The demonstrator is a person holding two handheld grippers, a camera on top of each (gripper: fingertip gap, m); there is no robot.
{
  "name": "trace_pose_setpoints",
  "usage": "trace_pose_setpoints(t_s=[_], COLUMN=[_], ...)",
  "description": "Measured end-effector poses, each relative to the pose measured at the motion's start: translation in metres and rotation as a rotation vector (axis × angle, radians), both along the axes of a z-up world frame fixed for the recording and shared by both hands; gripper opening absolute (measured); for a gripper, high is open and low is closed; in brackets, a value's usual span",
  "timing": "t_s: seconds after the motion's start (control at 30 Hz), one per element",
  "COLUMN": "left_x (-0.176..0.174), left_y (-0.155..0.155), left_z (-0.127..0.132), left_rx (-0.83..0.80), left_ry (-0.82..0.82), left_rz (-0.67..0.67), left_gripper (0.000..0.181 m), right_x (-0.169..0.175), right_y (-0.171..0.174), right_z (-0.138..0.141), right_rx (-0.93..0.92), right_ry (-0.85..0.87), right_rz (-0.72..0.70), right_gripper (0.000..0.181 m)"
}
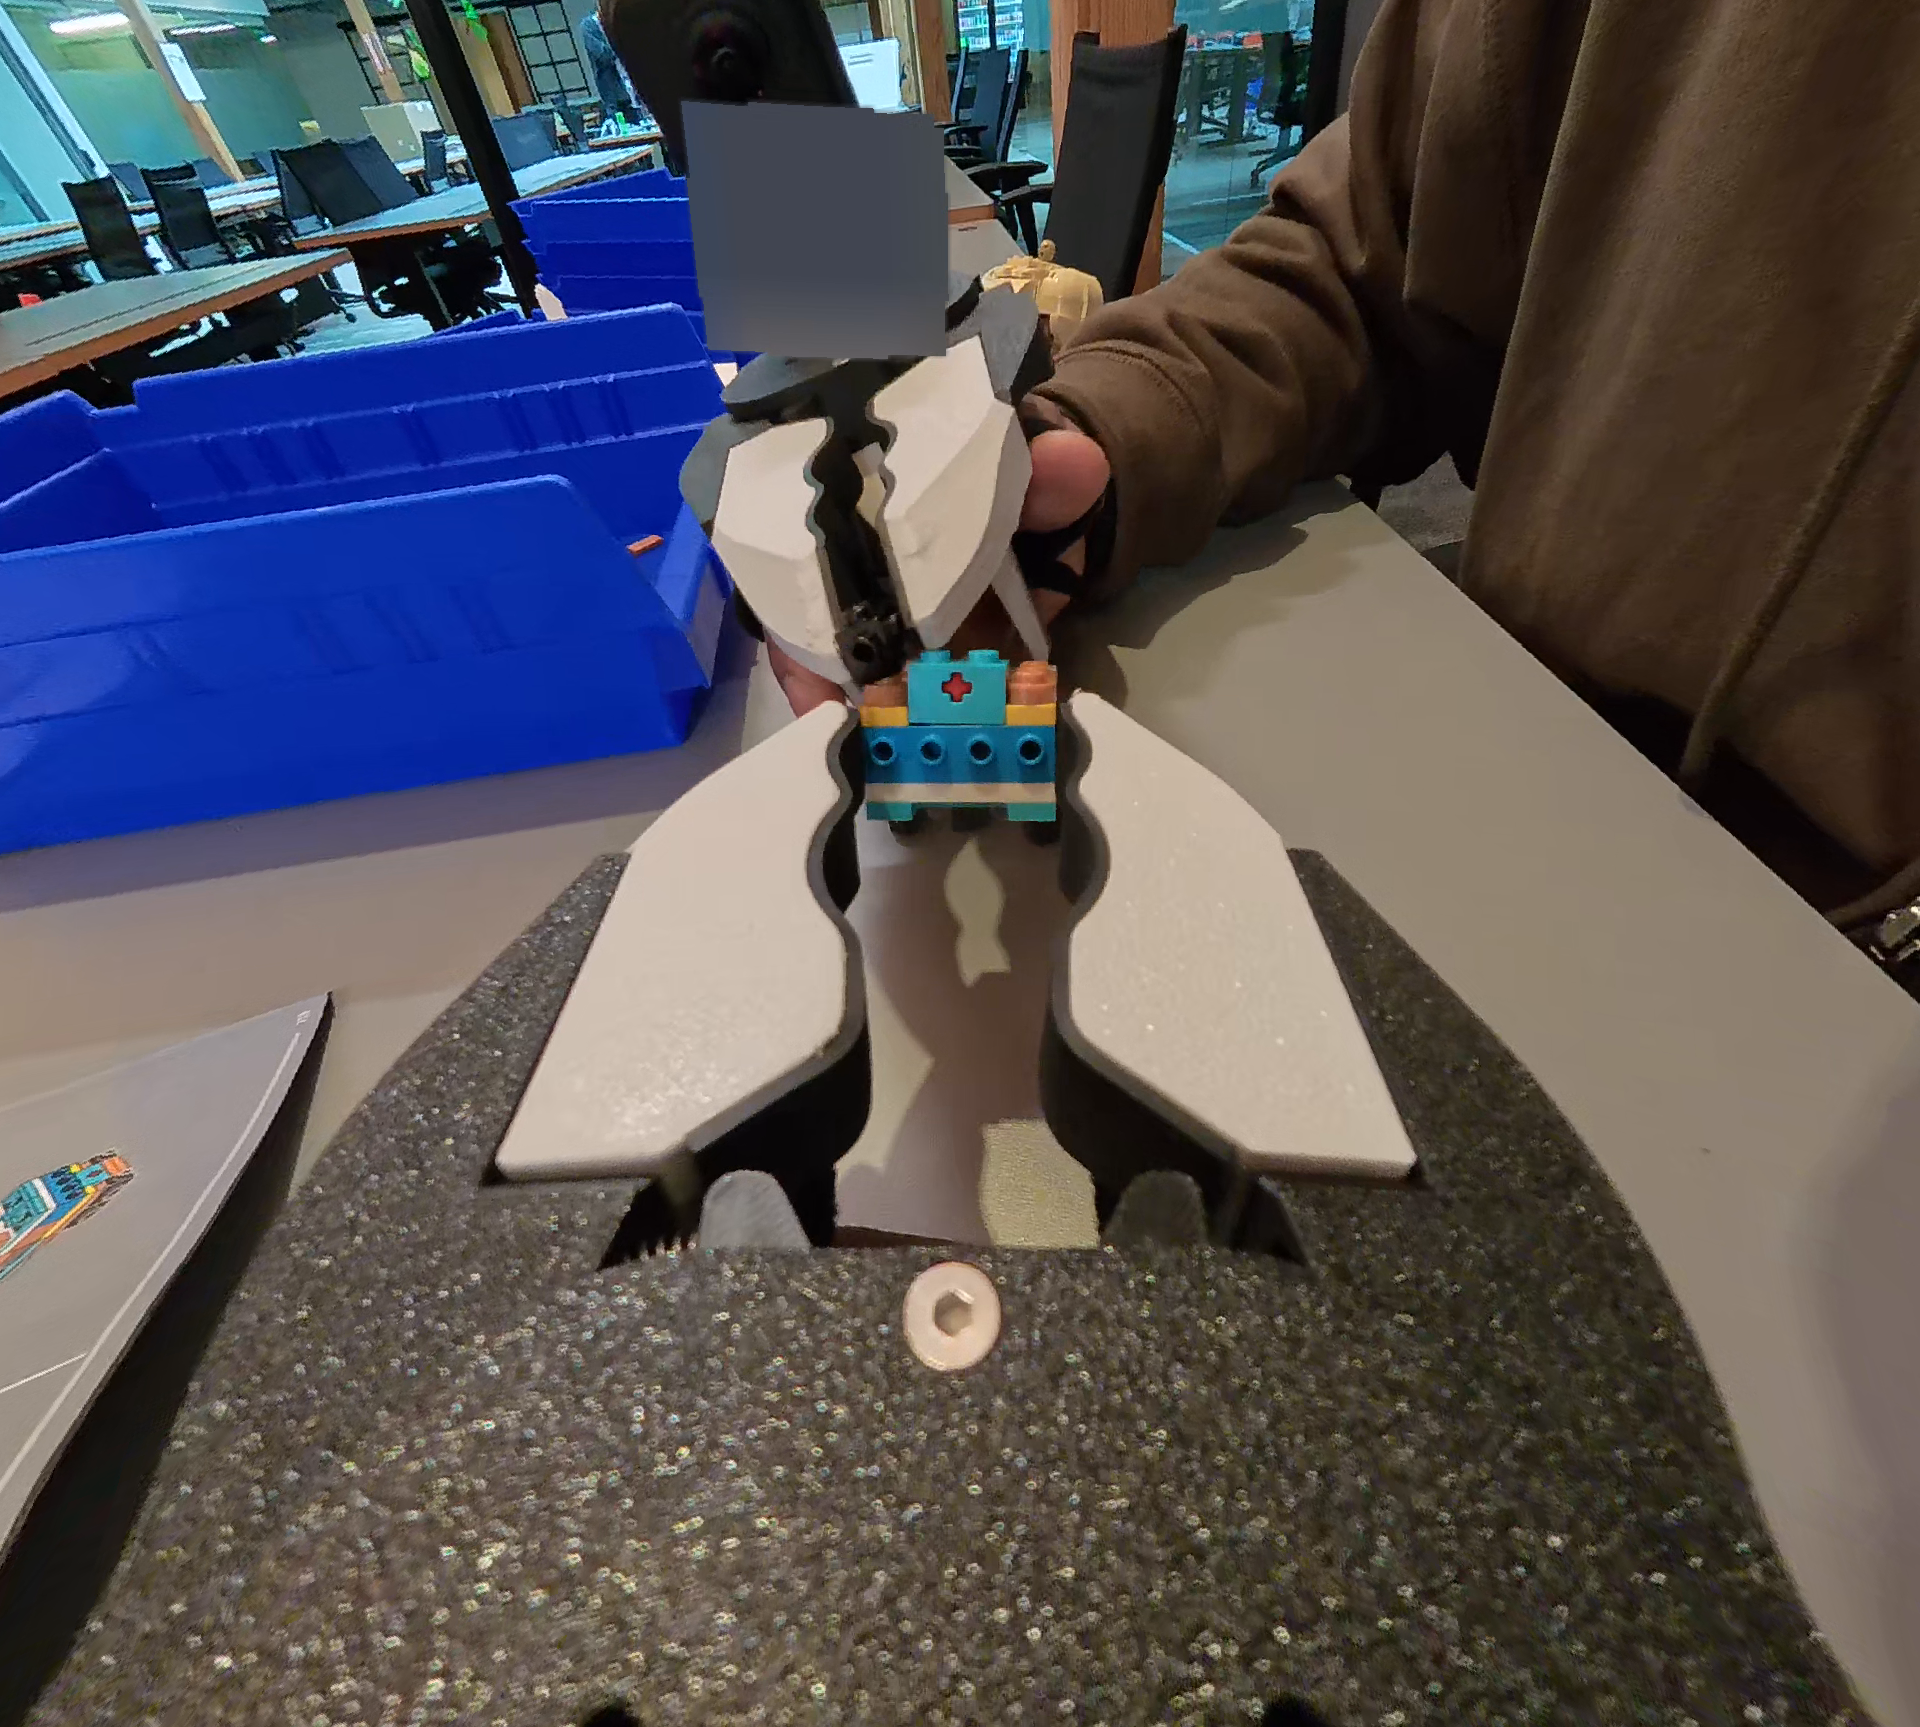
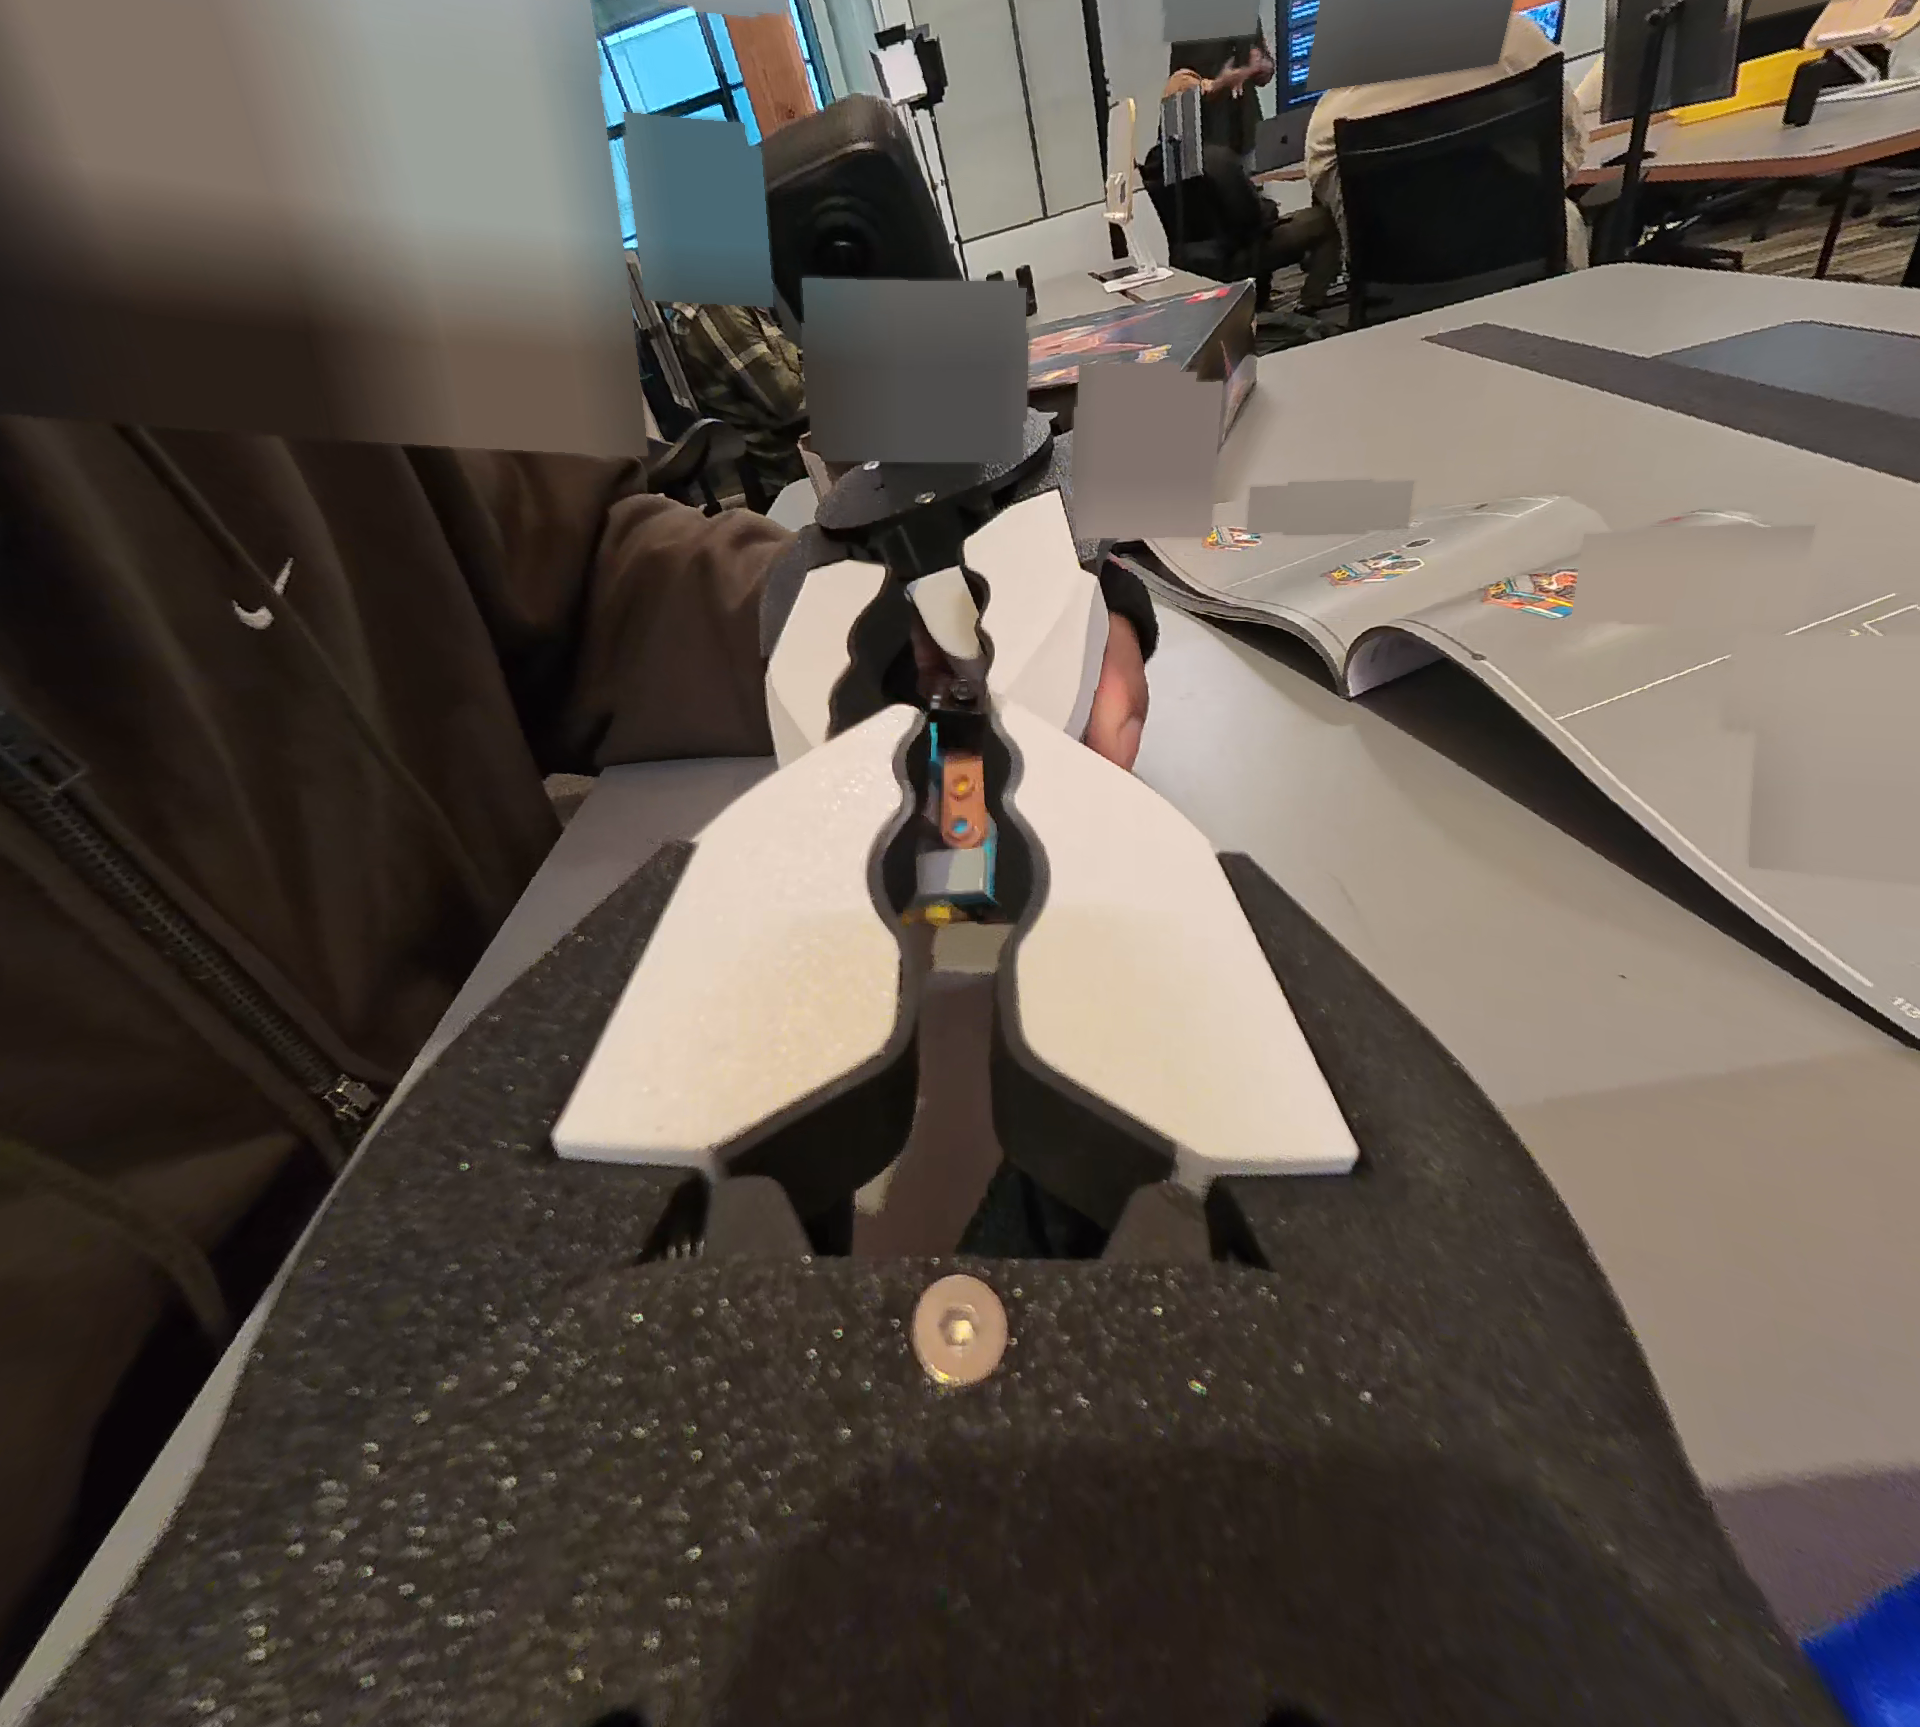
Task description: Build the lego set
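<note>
Between left gripper (image 1: 961, 768), lego assembly (image 1: 958, 747) crosswise.

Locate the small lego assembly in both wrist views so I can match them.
Left wrist view: the lego assembly sits centre frame, clamped between the left gripper fingertips, its blue four-hole side facing the camera.
Right wrist view: centre frame, seen end-on, narrow, between the right gripper fingers.
Shared landmark: the open instruction booklet on the grey table, at the lower left edge of the left view.
</note>
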State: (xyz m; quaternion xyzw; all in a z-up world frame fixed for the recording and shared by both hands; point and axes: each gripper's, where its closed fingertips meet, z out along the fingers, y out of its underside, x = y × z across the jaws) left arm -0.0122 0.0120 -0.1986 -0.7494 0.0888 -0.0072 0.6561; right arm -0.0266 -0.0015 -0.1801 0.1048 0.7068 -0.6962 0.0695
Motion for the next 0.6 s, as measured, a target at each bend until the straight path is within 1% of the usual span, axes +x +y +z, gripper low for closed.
trace_pose_setpoints(t_s=[0.6], left_x=[-0.0022], left_y=[-0.0023], left_z=[0.0046], left_rx=[0.031], left_ry=[-0.028], left_rz=[0.0], left_gripper=[0.035], right_x=[-0.001], right_y=[0.0028], right_z=[-0.0013], right_rx=[0.027], right_ry=[0.004], right_rz=[0.001], right_gripper=[0.01])
